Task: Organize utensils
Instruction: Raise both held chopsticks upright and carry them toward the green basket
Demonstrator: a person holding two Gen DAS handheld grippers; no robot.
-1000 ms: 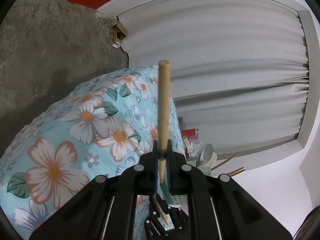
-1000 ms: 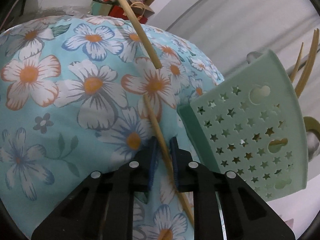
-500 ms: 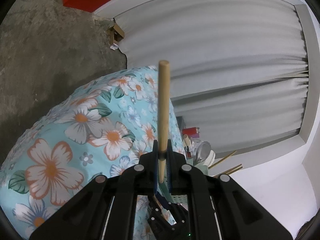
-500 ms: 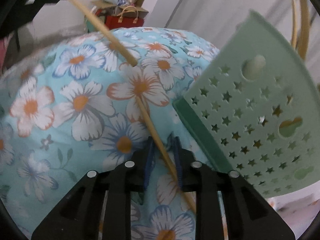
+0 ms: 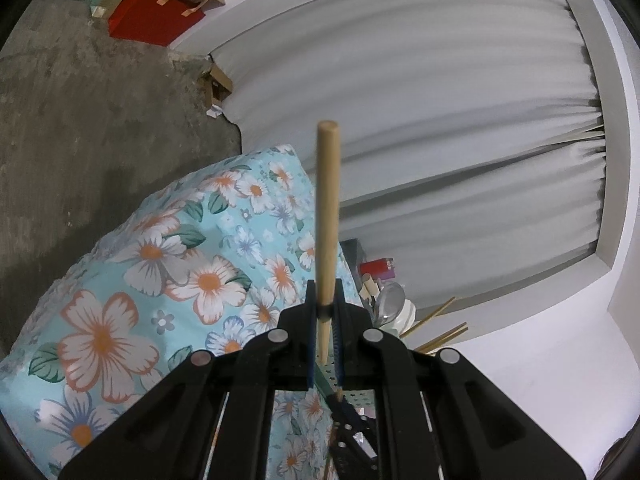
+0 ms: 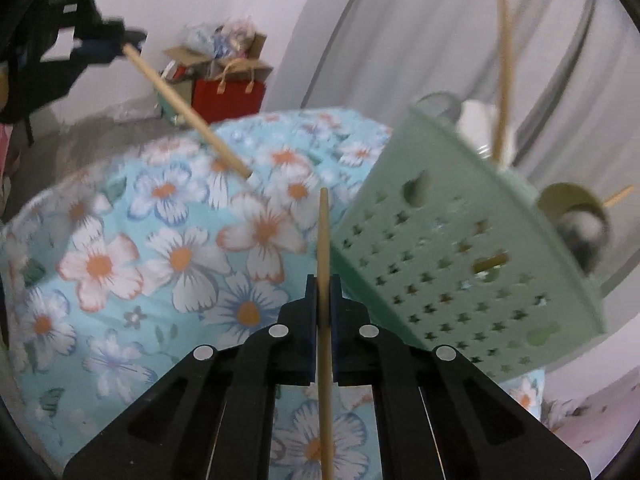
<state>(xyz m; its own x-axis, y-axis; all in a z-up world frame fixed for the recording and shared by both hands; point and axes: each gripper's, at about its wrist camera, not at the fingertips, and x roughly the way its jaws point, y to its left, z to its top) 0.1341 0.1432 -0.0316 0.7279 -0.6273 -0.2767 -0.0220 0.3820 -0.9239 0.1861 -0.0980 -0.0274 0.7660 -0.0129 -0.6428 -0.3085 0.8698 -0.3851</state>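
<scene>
My left gripper [image 5: 325,300] is shut on a wooden chopstick [image 5: 327,208] that sticks straight out past its fingers, high above the floral table. My right gripper [image 6: 322,296] is shut on a second wooden chopstick [image 6: 323,236], lifted clear of the cloth. The left gripper [image 6: 96,42] with its chopstick [image 6: 188,114] shows at upper left in the right wrist view. A mint-green perforated utensil basket [image 6: 460,256] stands right of the right gripper, holding chopsticks [image 6: 504,76], a white piece and a spoon. The basket's utensils [image 5: 396,312] show in the left wrist view.
The table wears a light-blue floral cloth [image 6: 168,248]. A grey curtain [image 5: 440,112] hangs behind it. A red gift bag [image 5: 156,16] and cardboard boxes sit on the concrete floor [image 5: 80,120] beyond the table.
My right gripper has lifted its chopstick off the cloth and swung it upright, pulling back from the basket. My left gripper has held its chopstick, shifting only slightly.
</scene>
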